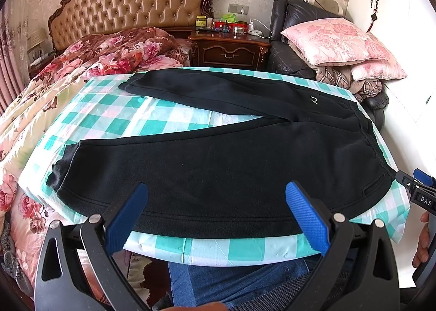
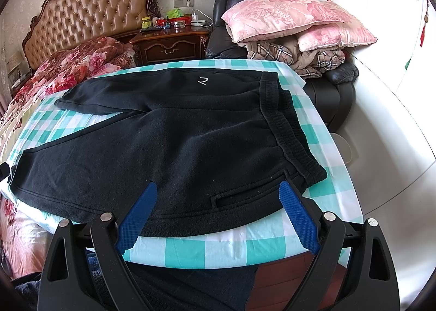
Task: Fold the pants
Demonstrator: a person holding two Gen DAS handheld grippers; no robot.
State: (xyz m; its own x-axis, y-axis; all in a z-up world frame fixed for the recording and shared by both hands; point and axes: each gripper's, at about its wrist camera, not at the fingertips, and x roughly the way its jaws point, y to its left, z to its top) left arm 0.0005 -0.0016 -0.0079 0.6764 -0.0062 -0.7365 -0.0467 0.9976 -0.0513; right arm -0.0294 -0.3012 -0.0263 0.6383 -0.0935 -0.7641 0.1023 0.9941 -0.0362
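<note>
Black pants (image 1: 218, 169) are laid flat on a teal-checked cloth (image 1: 152, 117), legs splayed apart toward the bed (image 1: 41, 98), waistband (image 2: 286, 125) at the right. The left gripper (image 1: 216, 191) is held over the near leg, jaws spread wide, nothing between them. The right gripper (image 2: 219, 191) is poised above the hip pocket (image 2: 245, 196), jaws likewise wide and empty.

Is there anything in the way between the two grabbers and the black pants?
Nothing visible. The black pants lie spread flat on the checked cloth, and both the left gripper and right gripper stand open over the near edge of the pants, with only bare fabric between their blue fingers.
</note>
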